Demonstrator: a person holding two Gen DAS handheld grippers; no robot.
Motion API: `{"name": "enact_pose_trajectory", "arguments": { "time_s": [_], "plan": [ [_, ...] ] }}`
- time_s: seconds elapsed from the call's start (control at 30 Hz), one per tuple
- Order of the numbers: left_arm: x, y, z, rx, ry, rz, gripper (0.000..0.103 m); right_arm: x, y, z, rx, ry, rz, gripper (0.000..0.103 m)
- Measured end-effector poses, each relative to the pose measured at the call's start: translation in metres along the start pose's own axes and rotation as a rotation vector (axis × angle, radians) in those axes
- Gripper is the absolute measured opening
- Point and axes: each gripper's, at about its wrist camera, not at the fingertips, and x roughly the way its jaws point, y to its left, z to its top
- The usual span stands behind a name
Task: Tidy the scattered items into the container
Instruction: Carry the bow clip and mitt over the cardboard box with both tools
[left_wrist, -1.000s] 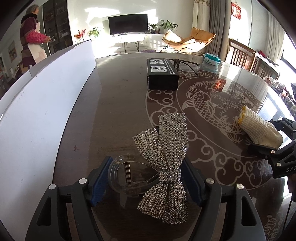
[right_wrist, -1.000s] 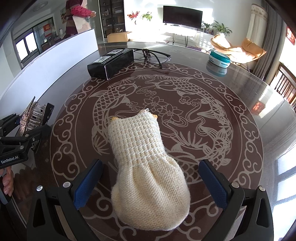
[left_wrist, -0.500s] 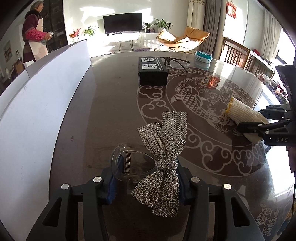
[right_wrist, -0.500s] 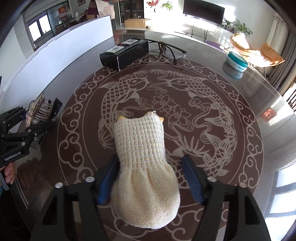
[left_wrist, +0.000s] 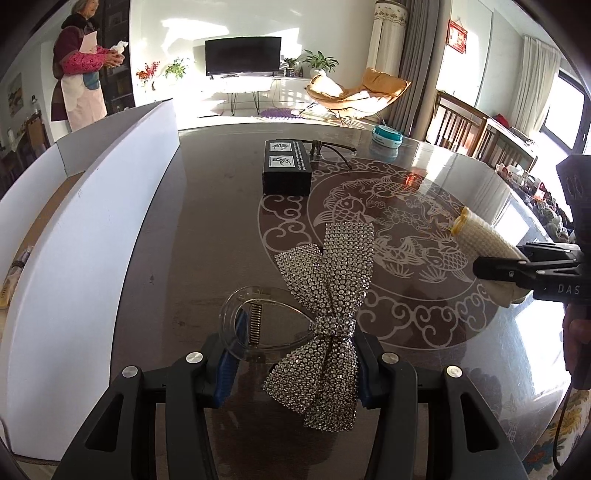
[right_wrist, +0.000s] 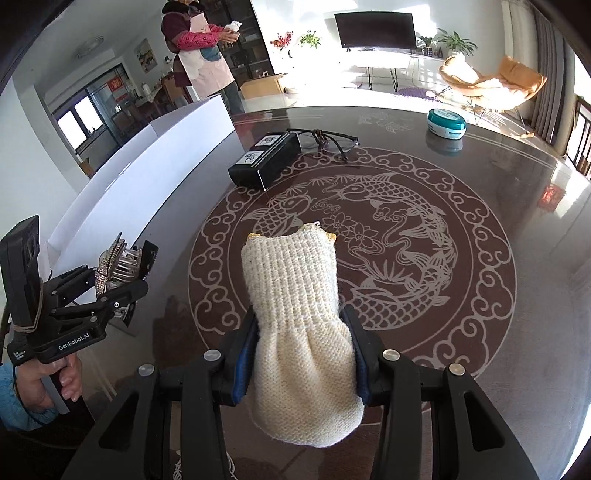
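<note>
Setting: a sunlit living room with a dark, glossy round table bearing a pale fish-and-cloud medallion. A white box-like container with tall flat walls stands along the table's left edge.

Item 1: rhinestone bow hair clip. Silver studded fabric tied in a bow with a narrow knotted band at the middle, fixed to a clear plastic claw with a coiled metal spring. It is held near the container wall and looks raised off the glass. The left gripper is closed on it, blue pads pressing the clear claw on one side and the bow's waist on the other. The gripper tilts downward; a hand with a blue cuff grasps its handle in the right wrist view.

Item 2: cream knitted mitten-like pouch. Ribbed, coarse upper half with yellow trim at the far edge, smoother gathered lower half, soft and rounded. It is over the medallion's near rim, its far end jutting out over the fish pattern. The right gripper is clamped on it at the gathered waist, the knit bulging on either side of the pads, and angled downward.

Other items on the far side of the table: a black rectangular box with white labels, dark-framed glasses just beside it, and a teal round tin well apart.
</note>
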Motion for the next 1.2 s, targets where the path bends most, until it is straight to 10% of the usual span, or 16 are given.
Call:
{"name": "enact_pose_trajectory", "arguments": {
  "time_s": [0.53, 0.9, 1.2],
  "plan": [
    [-0.057, 0.066, 0.008, -0.12, 0.001, -0.097, 0.05, 0.036, 0.1, 0.027, -0.224, 0.12, 0.018, 0.044],
    [-0.112, 0.213, 0.05, -0.296, -0.071, 0.063, 0.05, 0.026, 0.22, 0.155, -0.328, -0.01, 0.176, 0.044],
    [-0.058, 0.316, 0.089, -0.502, -0.014, 0.116, 0.05, 0.112, 0.308, 0.242, -0.33, 0.031, 0.286, 0.044]
  ]
}}
